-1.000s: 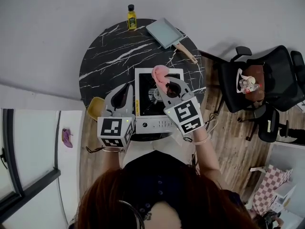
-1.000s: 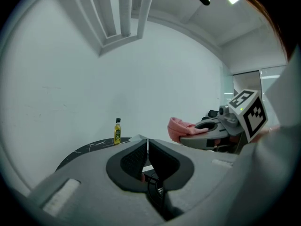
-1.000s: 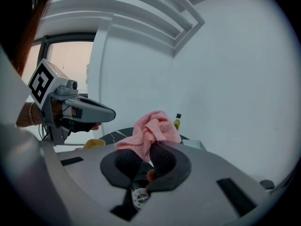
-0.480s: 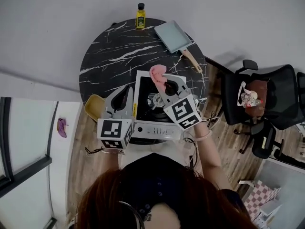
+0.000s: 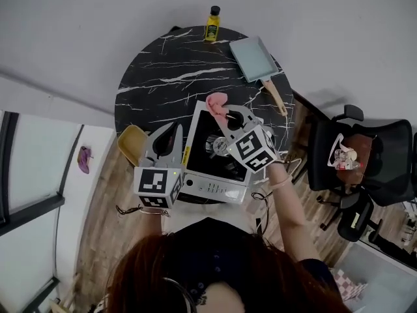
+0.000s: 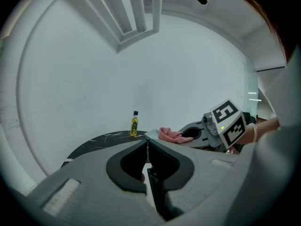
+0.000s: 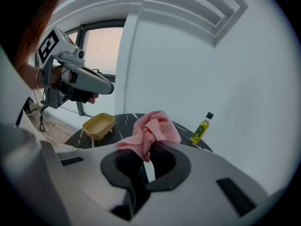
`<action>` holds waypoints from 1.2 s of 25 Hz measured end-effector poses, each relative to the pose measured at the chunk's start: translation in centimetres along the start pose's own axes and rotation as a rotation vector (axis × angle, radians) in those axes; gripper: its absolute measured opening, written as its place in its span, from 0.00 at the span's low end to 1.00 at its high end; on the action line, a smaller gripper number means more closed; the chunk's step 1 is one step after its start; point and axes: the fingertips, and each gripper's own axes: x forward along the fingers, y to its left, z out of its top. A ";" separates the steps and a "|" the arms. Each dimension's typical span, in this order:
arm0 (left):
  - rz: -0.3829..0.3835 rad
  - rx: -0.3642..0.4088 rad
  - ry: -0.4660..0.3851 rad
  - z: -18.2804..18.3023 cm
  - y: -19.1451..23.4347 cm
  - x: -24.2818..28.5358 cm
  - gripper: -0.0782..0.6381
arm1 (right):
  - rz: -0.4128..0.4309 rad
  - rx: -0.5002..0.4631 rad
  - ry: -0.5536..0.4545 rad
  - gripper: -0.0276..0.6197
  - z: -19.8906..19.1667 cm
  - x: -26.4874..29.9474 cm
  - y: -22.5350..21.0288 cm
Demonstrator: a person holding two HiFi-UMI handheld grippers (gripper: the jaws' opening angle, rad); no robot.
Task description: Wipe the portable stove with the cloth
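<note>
2 grippers are in your hands over the near side of the round black table (image 5: 169, 77). Your right gripper (image 5: 221, 113) has its jaws pinched together on the pink cloth (image 5: 217, 104); a bunch of it sticks up past the fingertips, as the right gripper view shows. The cloth sits at the far edge of the stove (image 5: 207, 186), above its black top. No view settles whether it touches the surface.

Your left gripper (image 5: 172, 130) is just beside the stove's left side, between it and the yellow tray (image 5: 125, 146). Its jaws are closed tip to tip with only a thin slit between them, and nothing is held there.

The stove lies at the table's near edge, turned a little, with its silver control panel towards you. On the far side of the table stand 1 small yellow bottle (image 5: 212, 14) at the rim and 1 square pan (image 5: 253, 56), its wooden handle pointing towards the stove's right. A black chair (image 5: 381, 150) stands off to your right, well apart from the table.
</note>
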 end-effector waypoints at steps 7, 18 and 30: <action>0.025 -0.018 0.024 -1.2 0.0 0.2 0.13 | 0.087 -0.045 0.043 0.10 -1.7 3.0 0.0; 0.050 -0.051 0.062 -3.3 -0.2 -0.6 0.13 | 0.206 -0.119 0.066 0.10 -2.6 6.8 1.3; 0.046 -0.058 0.102 -4.9 -1.4 -1.1 0.13 | 0.308 -0.165 0.110 0.10 -4.6 9.3 1.6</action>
